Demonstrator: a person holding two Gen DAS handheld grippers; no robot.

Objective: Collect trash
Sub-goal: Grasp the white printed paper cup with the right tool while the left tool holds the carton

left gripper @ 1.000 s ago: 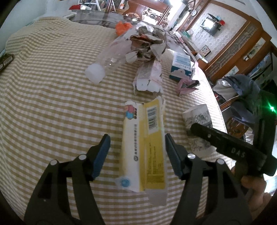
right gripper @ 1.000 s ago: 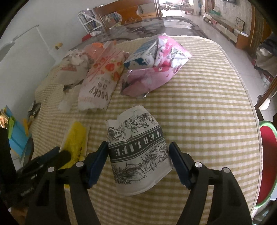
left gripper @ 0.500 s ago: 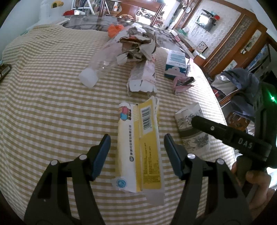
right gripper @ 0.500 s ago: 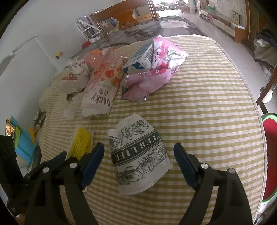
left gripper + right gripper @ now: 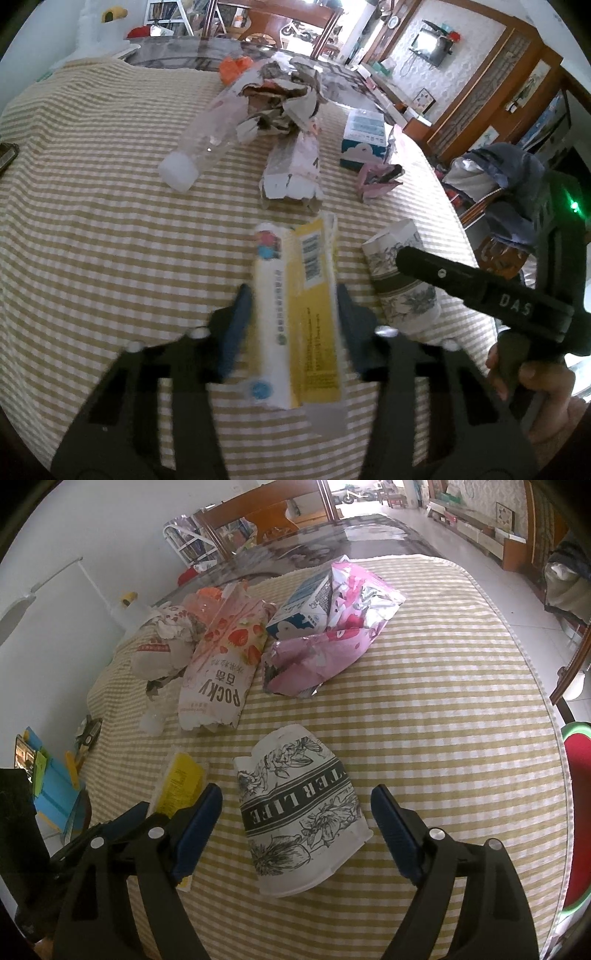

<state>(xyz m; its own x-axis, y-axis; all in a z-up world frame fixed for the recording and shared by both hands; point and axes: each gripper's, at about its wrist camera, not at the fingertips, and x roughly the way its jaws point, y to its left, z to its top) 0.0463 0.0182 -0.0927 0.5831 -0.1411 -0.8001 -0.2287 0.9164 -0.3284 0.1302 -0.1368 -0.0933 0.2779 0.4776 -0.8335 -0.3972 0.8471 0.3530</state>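
Note:
A flattened yellow-and-white carton (image 5: 291,354) lies lengthwise on the checked tablecloth (image 5: 92,240). My left gripper (image 5: 293,321) straddles its near half with the jaws closing, and both blue pads meet its long sides. The same carton (image 5: 181,786) shows yellow beside my right gripper's left finger. A crushed paper cup (image 5: 299,808) with black flower print lies between the pads of my right gripper (image 5: 295,797), which stands open with a gap on each side. In the left wrist view the cup (image 5: 402,291) sits behind one finger of the right gripper (image 5: 480,291), held by a hand.
Farther back lie a clear plastic bottle (image 5: 207,144), crumpled paper (image 5: 284,99), a torn Pocky box (image 5: 218,679), a blue-and-white milk carton (image 5: 303,609) and a pink foil bag (image 5: 325,650). The table's edge curves along the right, with a red chair (image 5: 580,775) beyond it.
The left jaws have closed in from a wide stance onto the carton's sides. The right jaws widened a little around the cup. Neither hand shifted.

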